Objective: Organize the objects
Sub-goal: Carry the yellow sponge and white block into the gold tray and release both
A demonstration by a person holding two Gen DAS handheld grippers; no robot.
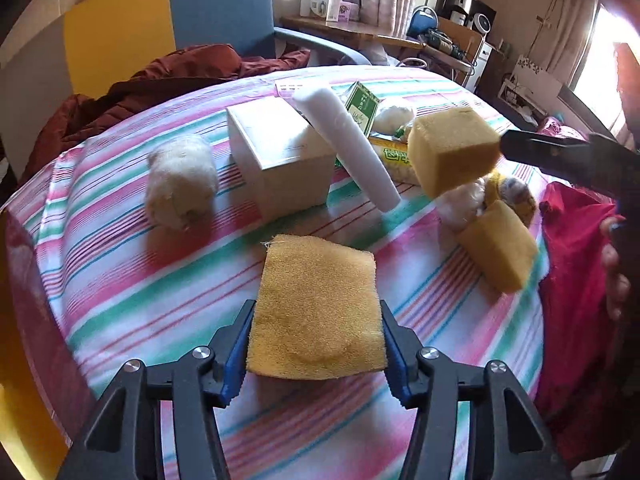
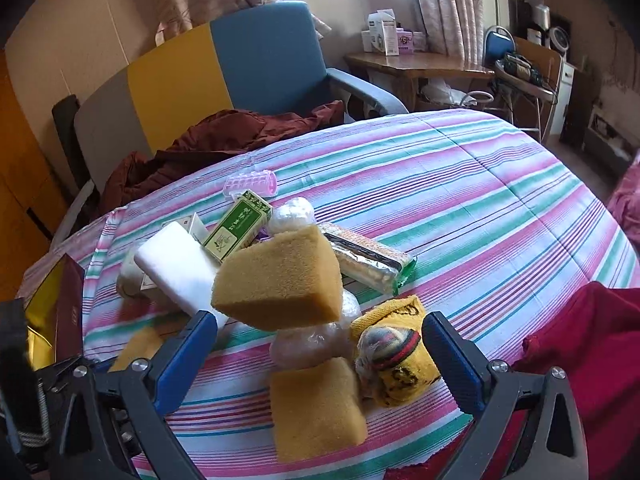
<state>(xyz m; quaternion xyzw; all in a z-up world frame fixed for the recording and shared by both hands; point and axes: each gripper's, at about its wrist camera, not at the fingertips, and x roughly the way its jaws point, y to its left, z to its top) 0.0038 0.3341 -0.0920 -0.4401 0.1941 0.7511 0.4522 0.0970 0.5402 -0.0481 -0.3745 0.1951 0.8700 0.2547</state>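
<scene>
Left gripper: I have its blue-padded fingers clenched on the flat yellow sponge pad, which I hold above the striped cloth.

Right gripper: its fingers are spread wide and released, grasping nothing.

Thick yellow sponge block: it sits on top of the pile, tilted, beyond the open right fingers; in the left view it shows just off the tip of the right gripper's dark body, and I cannot tell whether they touch.

Second yellow sponge block: it lies on the cloth between the right fingers, just beside the rolled yellow knitted cloth.

White foam bar: it leans tilted against the white cardboard box.

Green printed carton: it lies in the pile behind the foam bar.

Fluffy cream ball: it rests on the cloth, left of the box, apart from it.

Bench: it is covered by a pink, green and white striped cloth.
</scene>
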